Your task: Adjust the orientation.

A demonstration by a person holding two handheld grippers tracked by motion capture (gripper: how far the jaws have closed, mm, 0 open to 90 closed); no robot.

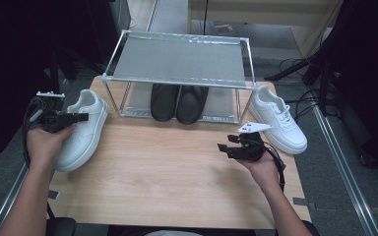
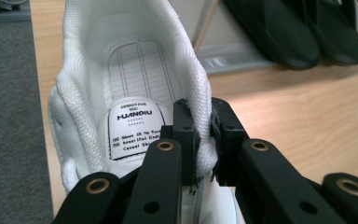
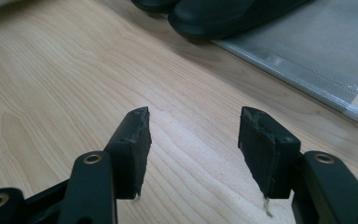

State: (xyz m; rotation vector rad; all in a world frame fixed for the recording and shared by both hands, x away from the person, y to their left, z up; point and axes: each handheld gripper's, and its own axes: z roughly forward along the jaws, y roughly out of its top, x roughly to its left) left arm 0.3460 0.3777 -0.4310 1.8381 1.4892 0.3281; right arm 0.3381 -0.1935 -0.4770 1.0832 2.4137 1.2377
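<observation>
Left hand-held gripper (image 2: 204, 140) pinches the heel collar of the left white sneaker (image 1: 81, 129), toe toward the shoe rack (image 1: 177, 73). Right hand-held gripper (image 3: 193, 149) spread, idle over the tabletop (image 1: 167, 172).

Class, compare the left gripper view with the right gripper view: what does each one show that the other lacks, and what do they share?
Left gripper view alone: the left gripper shut on the heel collar of a white sneaker, whose printed insole label can be seen inside.

Right gripper view alone: the right gripper with jaws open, nothing between them, over bare wood.

Both share: the wooden table, the pair of black shoes and the grey bottom shelf of the rack they sit on.
</observation>
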